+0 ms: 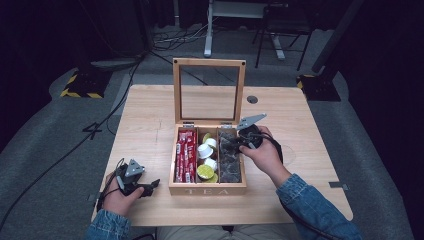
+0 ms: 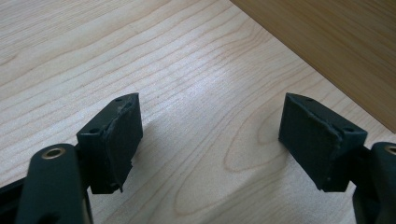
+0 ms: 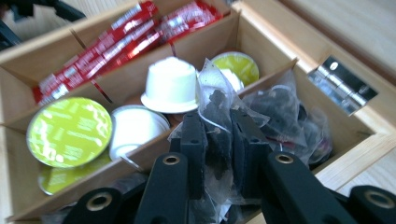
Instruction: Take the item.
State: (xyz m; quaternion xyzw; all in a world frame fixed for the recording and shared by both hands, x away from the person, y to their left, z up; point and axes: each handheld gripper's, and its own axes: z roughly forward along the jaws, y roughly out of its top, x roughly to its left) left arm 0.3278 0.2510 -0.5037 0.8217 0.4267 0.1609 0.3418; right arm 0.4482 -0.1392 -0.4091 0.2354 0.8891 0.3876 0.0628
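A light wooden tea box (image 1: 207, 189) with a raised glass-paned lid (image 1: 209, 91) sits in the middle of the pale wooden counter (image 1: 150, 115), and everything else lies in relation to it. Its left compartment holds red sachets (image 1: 186, 155), its middle one white and lime-green capsules (image 1: 207, 156), and its right one clear pyramid bags of dark tea (image 1: 229, 157).

The right tongs (image 3: 218, 140) reach into the far end of the box's right compartment. Their black jaws are pressed together on one clear pyramid tea bag (image 3: 212, 105), which stands pinched between the pads just above the other bags, beside the divider to the capsule compartment.

The left tongs (image 2: 210, 140) rest low over the bare counter just off the box's front left corner, near its wooden side wall (image 2: 336, 42). Their jaws stand wide apart with nothing between them.
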